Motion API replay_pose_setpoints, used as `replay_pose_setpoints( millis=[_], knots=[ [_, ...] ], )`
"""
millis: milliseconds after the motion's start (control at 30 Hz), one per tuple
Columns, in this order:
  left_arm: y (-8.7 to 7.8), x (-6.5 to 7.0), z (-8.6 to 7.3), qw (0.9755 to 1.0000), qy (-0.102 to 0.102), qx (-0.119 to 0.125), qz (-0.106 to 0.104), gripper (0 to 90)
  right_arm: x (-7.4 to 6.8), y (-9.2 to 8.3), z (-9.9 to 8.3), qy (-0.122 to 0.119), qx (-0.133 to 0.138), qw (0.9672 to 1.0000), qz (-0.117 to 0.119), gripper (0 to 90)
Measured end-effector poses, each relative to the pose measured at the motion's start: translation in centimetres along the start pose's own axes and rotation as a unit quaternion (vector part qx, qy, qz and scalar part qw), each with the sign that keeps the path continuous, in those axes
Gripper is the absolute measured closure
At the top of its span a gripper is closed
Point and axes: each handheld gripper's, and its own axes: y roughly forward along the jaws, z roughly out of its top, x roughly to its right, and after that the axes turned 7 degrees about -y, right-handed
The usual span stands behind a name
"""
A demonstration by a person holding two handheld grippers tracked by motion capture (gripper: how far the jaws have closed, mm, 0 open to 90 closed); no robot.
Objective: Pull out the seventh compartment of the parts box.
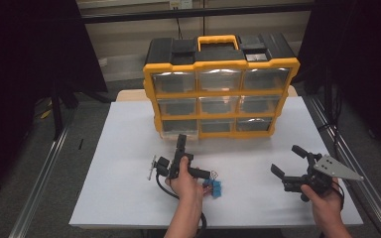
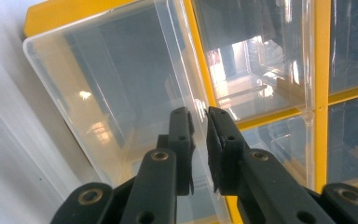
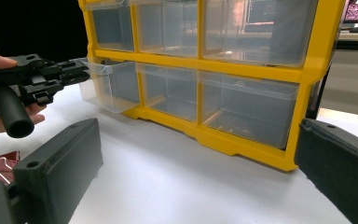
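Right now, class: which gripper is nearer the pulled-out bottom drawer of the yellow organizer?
Left. The left gripper is shut on the bottom-left drawer's front lip; the right gripper hovers open, apart, at the table's right.

Black tool [image 1: 181, 144], grey three-cornered plate [image 1: 336, 167]

No legible text, label, brand, number or sign found in any view. The yellow organizer [image 1: 222, 89] at the tabletop's far edge bears no readable marking on its frame, handle or clear drawers [image 3: 247, 105]. A small pale plate on the wall behind it is too small and blurred to read. The grey plate on the right tool [image 1: 290, 166] carries only holes, no lettering.
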Motion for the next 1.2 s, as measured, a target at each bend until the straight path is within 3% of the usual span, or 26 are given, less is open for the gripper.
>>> replay_pose_setpoints(
  millis=[233,500,733,767,867,933,1000,1033,1100,1200],
  knots=[
    [-0.07,0.12,-0.07,0.9999,-0.010,0.006,-0.004,80.7,0.01,-0.01,0.00,-0.001,-0.001,1.0000,0.002,0.3],
    [-0.44,-0.07,-0.08,1.0000,-0.002,-0.001,-0.002,80.7,-0.02,0.02,-0.01,-0.001,-0.002,1.0000,0.002,0.3],
    [-0.54,0.04,-0.11,0.9999,-0.013,0.004,-0.010,80.7,0.01,-0.03,0.01,-0.002,-0.002,1.0000,0.002,0.3],
    [-0.67,-0.11,-0.08,1.0000,-0.001,-0.003,-0.003,80.7,0.01,-0.03,0.02,-0.003,-0.001,1.0000,0.000,0.3],
    [-0.78,-0.07,-0.11,1.0000,0.000,-0.006,0.004,80.7,0.03,-0.03,0.01,-0.002,-0.002,1.0000,0.002,0.3],
    [-0.74,0.02,-0.24,0.9999,-0.015,0.003,-0.003,80.7,0.00,-0.01,0.02,-0.002,-0.002,1.0000,0.000,0.3],
    [-0.78,-0.06,-0.24,0.9999,-0.010,0.005,-0.006,80.6,-0.02,0.00,0.02,-0.002,-0.002,1.0000,0.001,0.3],
    [-0.79,0.04,-0.28,0.9998,-0.018,0.007,-0.003,80.6,-0.02,-0.01,0.03,-0.002,-0.002,1.0000,0.001,0.3],
    [-0.94,-0.28,-0.21,1.0000,0.000,-0.003,-0.002,80.5,-0.02,-0.01,0.02,-0.002,-0.002,1.0000,0.001,0.3],
    [-1.00,-0.34,-0.18,1.0000,0.004,-0.005,-0.001,80.4,-0.03,-0.02,0.03,-0.002,-0.002,1.0000,0.001,0.3]
  ],
)
